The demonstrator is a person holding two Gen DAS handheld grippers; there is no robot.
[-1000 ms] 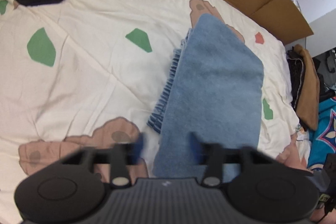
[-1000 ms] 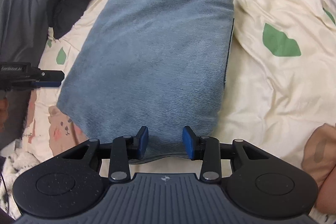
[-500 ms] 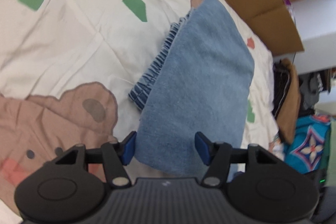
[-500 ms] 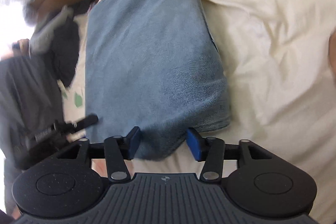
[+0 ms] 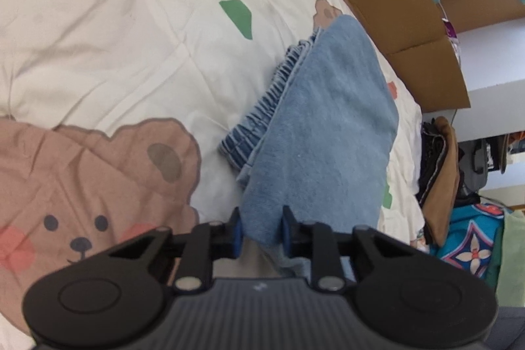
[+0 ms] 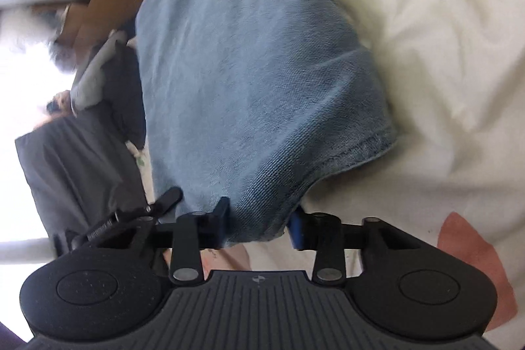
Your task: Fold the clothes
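Pinching the near hem of the folded jeans (image 5: 321,133), my left gripper (image 5: 261,227) and right gripper (image 6: 259,223) have just closed on opposite corners. Their long axis runs straight away from me across the bedspread (image 5: 137,61).

My two wrist cameras look steeply down along their tongs, close to the cream bear-print bedspread (image 5: 147,54); both share the folded blue denim garment (image 5: 321,146) (image 6: 249,71), seen from opposite corners.
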